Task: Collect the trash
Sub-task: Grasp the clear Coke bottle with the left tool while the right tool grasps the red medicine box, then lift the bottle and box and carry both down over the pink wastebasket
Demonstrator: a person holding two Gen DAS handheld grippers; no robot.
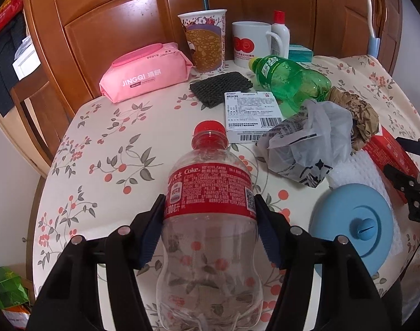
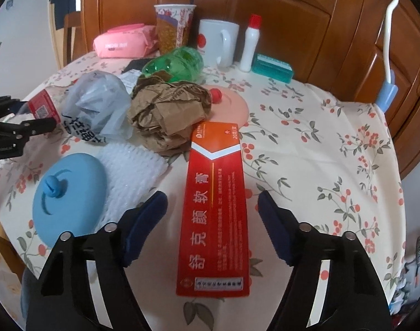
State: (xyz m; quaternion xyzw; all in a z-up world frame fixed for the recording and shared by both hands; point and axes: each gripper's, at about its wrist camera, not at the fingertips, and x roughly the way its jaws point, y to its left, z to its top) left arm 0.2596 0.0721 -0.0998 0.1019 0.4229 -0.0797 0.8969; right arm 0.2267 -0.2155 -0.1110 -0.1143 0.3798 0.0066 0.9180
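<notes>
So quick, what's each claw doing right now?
Left claw: shut on the empty Coke bottle, pads against its sides.
Right claw: open, straddling the red box, not touching it.

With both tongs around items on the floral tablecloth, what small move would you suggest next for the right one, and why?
Probably close the right tongs a little further. The long red cardboard box lies flat between their blue pads with a gap showing on each side, so nothing grips it yet. The left tongs already press both sides of the empty clear Coke bottle, so they seem ready.
</notes>
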